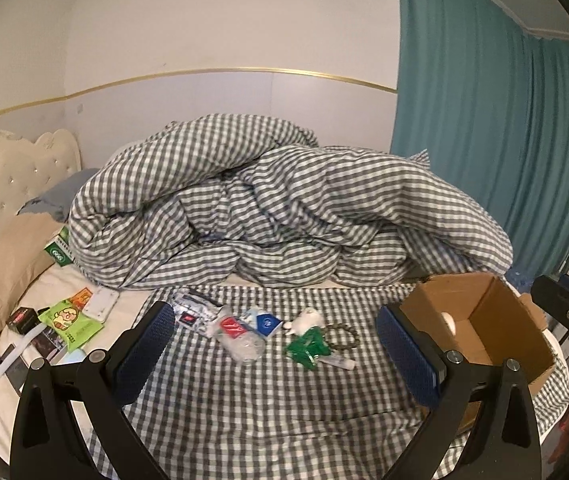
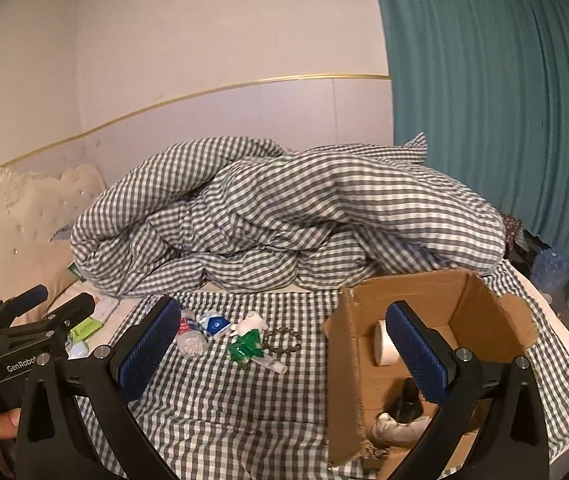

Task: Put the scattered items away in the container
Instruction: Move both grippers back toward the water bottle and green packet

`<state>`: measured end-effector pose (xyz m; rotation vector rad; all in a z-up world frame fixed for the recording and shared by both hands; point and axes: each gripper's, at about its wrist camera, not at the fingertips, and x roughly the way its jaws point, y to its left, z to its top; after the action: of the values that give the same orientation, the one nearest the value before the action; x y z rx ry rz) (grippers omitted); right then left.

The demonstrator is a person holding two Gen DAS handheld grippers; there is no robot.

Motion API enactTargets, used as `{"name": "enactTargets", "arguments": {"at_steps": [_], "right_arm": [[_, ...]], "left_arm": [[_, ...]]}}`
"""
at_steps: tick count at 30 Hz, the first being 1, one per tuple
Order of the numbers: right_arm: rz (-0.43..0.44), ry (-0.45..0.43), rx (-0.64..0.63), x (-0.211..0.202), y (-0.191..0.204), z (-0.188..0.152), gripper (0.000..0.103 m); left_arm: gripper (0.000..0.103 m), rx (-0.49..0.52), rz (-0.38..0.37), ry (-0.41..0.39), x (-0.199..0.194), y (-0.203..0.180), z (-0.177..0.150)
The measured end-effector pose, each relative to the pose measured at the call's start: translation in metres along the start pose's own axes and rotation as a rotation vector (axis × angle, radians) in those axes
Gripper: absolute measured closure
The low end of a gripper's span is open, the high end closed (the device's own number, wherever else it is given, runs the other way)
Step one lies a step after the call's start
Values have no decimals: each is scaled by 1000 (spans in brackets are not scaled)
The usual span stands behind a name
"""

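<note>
Both grippers hung wide open and empty, the left gripper over the checked sheet, the right gripper just above the cardboard box at lower right. A rumpled checked duvet filled mid-frame behind. Scattered bits sat centre: crushed bottle, green packet, bead bracelet. Inside the box lay a tape roll, a dark object and a pale cloth.

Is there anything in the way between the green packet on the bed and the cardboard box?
Mostly clear. A bead bracelet lies right beside the green packet on the box's side, then bare checked cloth up to the cardboard box, whose near wall stands upright.
</note>
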<state>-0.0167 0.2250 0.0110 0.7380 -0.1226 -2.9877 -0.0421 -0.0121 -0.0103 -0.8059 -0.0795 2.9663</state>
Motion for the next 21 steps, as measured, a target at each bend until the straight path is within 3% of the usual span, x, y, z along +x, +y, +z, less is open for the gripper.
{"name": "enactTargets", "arguments": {"at_steps": [8, 21], "right_arm": [[42, 49, -41, 44, 31, -5, 0], [87, 163, -123, 136, 58, -29, 0]], "left_arm": [[0, -8, 39, 39, 29, 28, -3], [0, -60, 64, 155, 110, 60, -31]]}}
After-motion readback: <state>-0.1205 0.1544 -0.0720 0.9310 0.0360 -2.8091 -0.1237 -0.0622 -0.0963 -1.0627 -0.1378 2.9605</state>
